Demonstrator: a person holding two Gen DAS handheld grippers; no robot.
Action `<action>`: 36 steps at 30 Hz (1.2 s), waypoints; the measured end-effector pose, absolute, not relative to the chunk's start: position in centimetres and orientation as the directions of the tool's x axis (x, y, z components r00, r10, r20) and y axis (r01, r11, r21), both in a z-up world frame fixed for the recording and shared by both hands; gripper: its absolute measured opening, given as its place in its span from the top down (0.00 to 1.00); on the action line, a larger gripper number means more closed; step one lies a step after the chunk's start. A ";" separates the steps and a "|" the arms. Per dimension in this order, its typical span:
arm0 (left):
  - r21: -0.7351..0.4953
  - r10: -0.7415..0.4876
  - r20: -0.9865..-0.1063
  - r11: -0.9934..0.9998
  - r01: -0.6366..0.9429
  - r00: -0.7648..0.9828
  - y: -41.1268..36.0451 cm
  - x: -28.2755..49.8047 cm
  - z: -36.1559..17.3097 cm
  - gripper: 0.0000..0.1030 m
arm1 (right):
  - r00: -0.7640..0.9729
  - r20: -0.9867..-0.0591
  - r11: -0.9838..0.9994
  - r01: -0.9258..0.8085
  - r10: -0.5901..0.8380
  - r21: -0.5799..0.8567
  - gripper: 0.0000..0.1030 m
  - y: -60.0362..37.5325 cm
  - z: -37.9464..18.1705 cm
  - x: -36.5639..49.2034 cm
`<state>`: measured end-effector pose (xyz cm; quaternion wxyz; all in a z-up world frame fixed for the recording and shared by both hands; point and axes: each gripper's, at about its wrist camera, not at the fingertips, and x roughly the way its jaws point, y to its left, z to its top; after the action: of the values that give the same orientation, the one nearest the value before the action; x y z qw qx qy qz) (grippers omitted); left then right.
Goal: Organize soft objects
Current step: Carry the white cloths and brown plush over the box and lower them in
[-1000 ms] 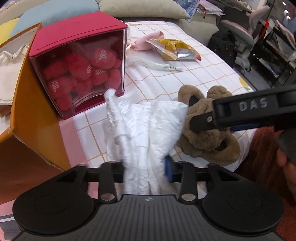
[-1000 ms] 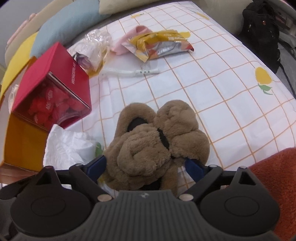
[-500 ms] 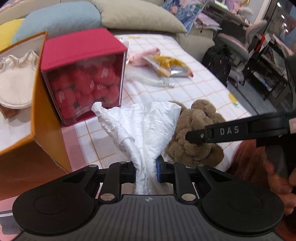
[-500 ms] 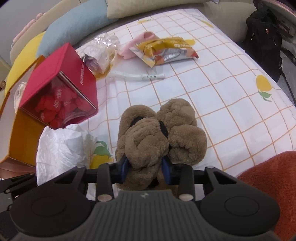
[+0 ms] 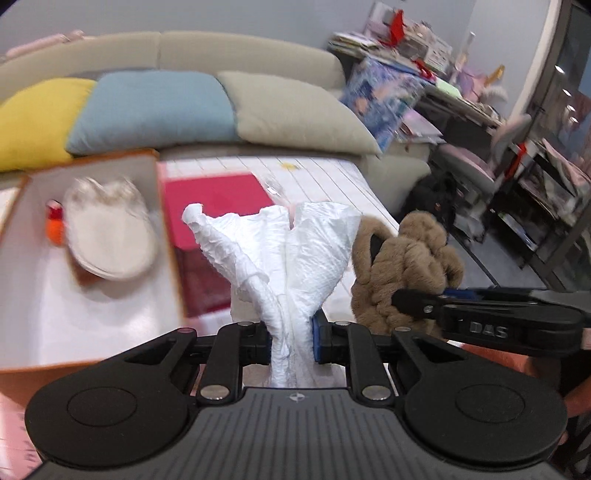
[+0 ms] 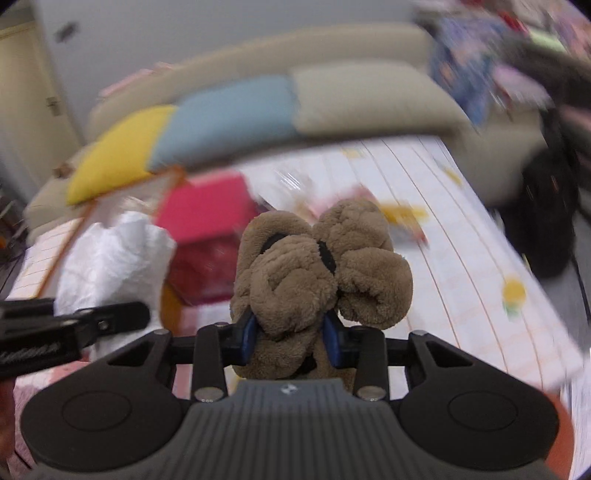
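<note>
The left gripper (image 5: 290, 341) is clamped on the gathered base of a crumpled white cloth (image 5: 284, 254), which fans upward from between its pads. The right gripper (image 6: 291, 338) squeezes a brown plush toy (image 6: 317, 273) bulging above its fingers. Both bundles sit side by side, with an orange-edged box (image 5: 171, 254) beyond on the left.

Grey wall (image 5: 258, 22), beige sofa (image 5: 207, 48), cluttered shelves (image 5: 535, 206)
</note>
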<state>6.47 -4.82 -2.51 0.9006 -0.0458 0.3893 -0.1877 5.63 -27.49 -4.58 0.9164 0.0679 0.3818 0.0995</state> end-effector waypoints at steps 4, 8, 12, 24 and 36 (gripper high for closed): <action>-0.226 -0.327 -0.672 0.945 0.237 0.664 -2.1 6.3 -1.0 0.81 | 0.709 -0.624 0.943 -0.283 0.330 0.177 0.65 -24.6 -1.9 5.4; -0.200 -0.251 -0.671 0.967 0.155 0.698 0.9 6.2 -0.2 0.81 | 0.676 -0.604 0.892 -0.427 0.423 0.147 0.65 -21.0 -0.5 6.3; -0.175 -0.186 -0.686 0.981 0.089 0.703 4.0 6.8 -0.1 0.81 | 0.621 -0.614 0.826 -0.557 0.486 0.091 0.64 -17.0 0.1 7.4; -0.066 -0.102 -0.830 0.994 0.086 0.549 9.5 12.5 -3.2 0.80 | 0.448 -0.773 0.648 -0.759 0.448 -0.064 0.64 -5.8 -2.1 14.3; 0.061 -0.035 -0.922 0.970 0.235 0.385 9.3 15.8 -8.5 0.80 | 0.308 -0.902 0.488 -0.863 0.302 -0.131 0.64 -0.9 -7.5 18.8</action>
<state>15.78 9.34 -8.51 0.8272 0.0908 0.5484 -0.0816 18.82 -0.89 -7.45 0.7426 -0.3199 0.4386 0.3923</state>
